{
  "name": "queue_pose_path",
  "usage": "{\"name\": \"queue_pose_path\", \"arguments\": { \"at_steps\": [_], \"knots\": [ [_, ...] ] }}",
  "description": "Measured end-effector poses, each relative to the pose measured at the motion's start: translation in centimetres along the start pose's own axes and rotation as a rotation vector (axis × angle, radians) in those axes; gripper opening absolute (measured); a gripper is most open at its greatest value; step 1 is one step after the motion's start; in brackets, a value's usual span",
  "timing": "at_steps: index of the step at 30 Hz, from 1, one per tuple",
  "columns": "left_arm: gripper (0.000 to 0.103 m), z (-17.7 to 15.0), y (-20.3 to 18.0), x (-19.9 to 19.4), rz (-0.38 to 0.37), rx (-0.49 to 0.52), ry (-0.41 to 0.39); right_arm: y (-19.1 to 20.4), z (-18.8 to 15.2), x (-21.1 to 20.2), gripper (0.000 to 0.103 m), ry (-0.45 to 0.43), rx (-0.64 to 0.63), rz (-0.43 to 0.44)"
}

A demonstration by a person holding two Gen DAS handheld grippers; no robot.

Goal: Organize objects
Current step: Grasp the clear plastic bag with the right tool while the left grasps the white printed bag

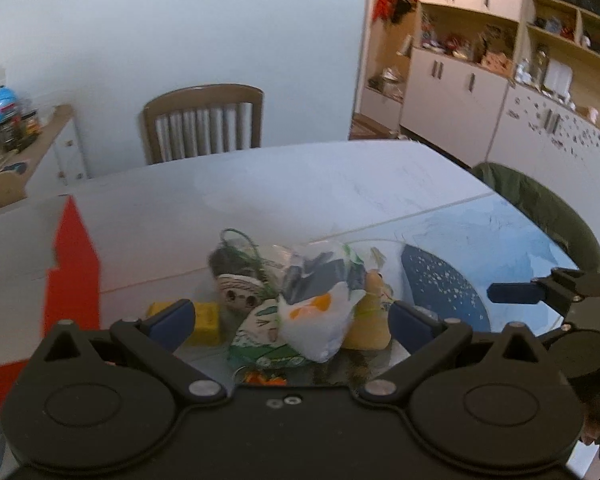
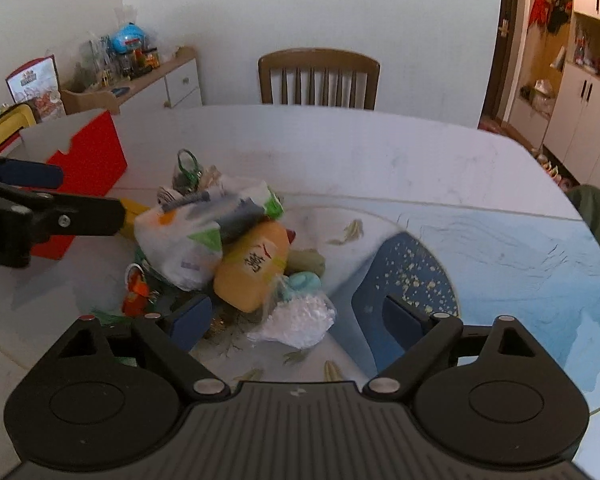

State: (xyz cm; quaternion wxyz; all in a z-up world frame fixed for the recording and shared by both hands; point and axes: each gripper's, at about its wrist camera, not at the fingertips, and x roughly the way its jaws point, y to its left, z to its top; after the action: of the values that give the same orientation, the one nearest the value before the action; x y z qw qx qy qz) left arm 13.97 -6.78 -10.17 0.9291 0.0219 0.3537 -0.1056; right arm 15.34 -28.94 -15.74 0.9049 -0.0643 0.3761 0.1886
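A blurred heap of small toys and packets [image 2: 228,248] sits mid-counter [image 2: 380,160], its lower items hidden under a white bag [image 2: 180,240]. Both the left gripper [image 1: 290,320] and right gripper [image 2: 298,318] hover spread, empty. A red-and-white box [image 2: 88,156] stands beside, partly cut off.

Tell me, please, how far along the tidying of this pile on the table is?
Nothing looks sorted yet: the pile of small toys and packets sits heaped on the table. Both the left gripper and the right gripper are open and empty. The red-and-white box stands beside the pile; everything remains to move.
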Motion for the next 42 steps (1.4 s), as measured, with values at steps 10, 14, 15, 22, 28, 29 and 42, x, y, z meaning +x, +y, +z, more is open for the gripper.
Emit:
{"name": "queue_pose_path", "arguments": {
  "at_steps": [10,14,15,22,28,29,42],
  "knots": [
    [0.097,0.5,-0.7,4.9,-0.040,0.008,0.081,-0.7,-0.6,3.2,0.079,0.059,0.012,0.037],
    [0.089,0.4,-0.6,6.0,-0.039,0.011,0.105,-0.7,-0.9,3.9,0.074,0.073,0.017,0.046],
    [0.088,0.4,-0.6,6.2,-0.038,0.009,0.108,-0.7,-1.0,4.2,0.071,0.078,0.022,0.051],
    [0.078,0.4,-0.7,7.2,-0.048,0.004,0.121,-0.9,-1.0,5.3,0.062,0.085,0.033,0.063],
    [0.063,0.4,-0.9,7.1,-0.049,0.020,0.113,-0.8,-0.9,5.6,0.048,0.085,0.031,0.067],
    [0.061,0.5,-1.0,7.0,-0.047,0.025,0.110,-0.8,-0.8,5.6,0.048,0.084,0.033,0.067],
    [0.045,0.7,-1.2,5.9,-0.012,0.040,0.086,-1.0,-0.7,4.3,0.041,0.065,0.036,0.061]
  ]
}}
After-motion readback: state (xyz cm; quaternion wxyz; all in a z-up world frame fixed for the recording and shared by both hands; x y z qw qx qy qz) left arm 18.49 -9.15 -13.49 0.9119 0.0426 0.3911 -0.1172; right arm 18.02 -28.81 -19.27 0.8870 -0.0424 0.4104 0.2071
